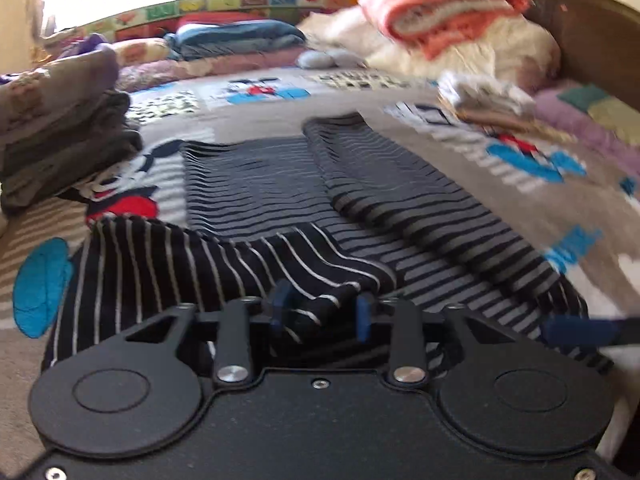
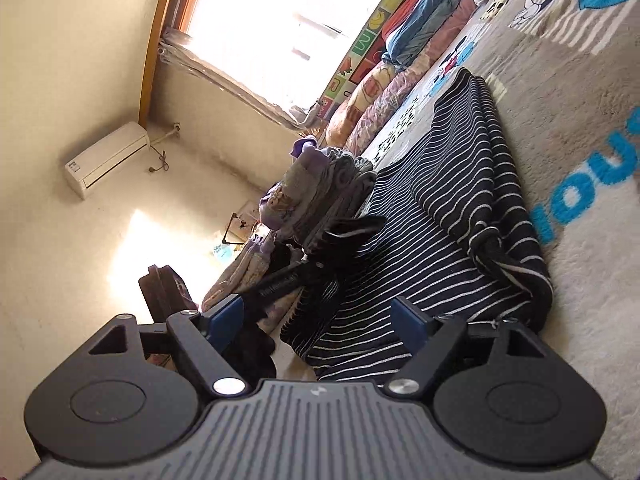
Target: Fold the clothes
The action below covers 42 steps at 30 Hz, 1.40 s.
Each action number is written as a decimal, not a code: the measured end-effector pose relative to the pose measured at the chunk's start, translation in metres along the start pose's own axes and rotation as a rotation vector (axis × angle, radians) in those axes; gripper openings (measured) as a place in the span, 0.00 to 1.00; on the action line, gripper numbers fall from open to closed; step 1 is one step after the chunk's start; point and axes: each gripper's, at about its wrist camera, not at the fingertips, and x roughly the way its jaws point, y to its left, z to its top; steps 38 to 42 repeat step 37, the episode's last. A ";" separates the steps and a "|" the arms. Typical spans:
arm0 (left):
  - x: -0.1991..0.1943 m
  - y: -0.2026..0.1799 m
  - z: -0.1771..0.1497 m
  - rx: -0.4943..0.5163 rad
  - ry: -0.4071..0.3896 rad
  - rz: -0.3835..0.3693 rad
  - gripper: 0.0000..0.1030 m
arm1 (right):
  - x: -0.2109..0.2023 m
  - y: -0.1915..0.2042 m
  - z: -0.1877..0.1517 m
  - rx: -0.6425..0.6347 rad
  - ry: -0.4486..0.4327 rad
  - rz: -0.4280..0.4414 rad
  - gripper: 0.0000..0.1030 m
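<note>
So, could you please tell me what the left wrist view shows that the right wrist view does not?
Only the left wrist view shows the folded pink blanket on a cream pile and the wooden headboard. Only the right wrist view shows the wall air conditioner and a dark bag on the floor. Both show the striped garment on the cartoon bedspread, the blue bundle and the window.
</note>
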 end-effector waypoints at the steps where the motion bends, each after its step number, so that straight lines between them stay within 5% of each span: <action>1: -0.008 -0.005 0.001 0.045 -0.006 -0.009 0.65 | 0.000 -0.001 0.000 0.009 -0.001 -0.003 0.79; 2: -0.018 -0.006 0.002 0.057 -0.016 -0.015 0.65 | -0.001 -0.001 -0.001 0.022 -0.001 -0.005 0.79; 5: -0.060 0.020 0.011 -0.115 -0.119 -0.045 0.65 | 0.001 0.001 -0.002 0.041 0.004 -0.024 0.79; 8: -0.093 0.069 0.009 -0.467 -0.263 0.025 0.70 | 0.006 0.005 -0.002 0.104 -0.002 -0.046 0.79; 11: -0.103 0.111 -0.013 -0.774 -0.318 0.101 0.70 | 0.021 0.014 -0.001 0.184 0.011 -0.115 0.81; 14: -0.109 0.130 -0.028 -0.909 -0.359 0.127 0.70 | 0.046 0.023 -0.001 0.263 0.035 -0.159 0.83; 20: -0.115 0.147 -0.030 -0.969 -0.422 0.111 0.70 | 0.109 0.028 -0.004 0.394 0.073 -0.291 0.84; 25: -0.111 0.158 -0.034 -1.011 -0.447 0.072 0.70 | 0.142 0.032 -0.003 0.415 0.010 -0.395 0.90; 31: -0.105 0.167 -0.031 -1.026 -0.473 0.032 0.70 | 0.150 0.028 0.000 0.465 -0.132 -0.390 0.85; 42: -0.096 0.179 -0.034 -1.071 -0.472 0.015 0.70 | 0.161 0.016 0.009 0.494 -0.112 -0.409 0.79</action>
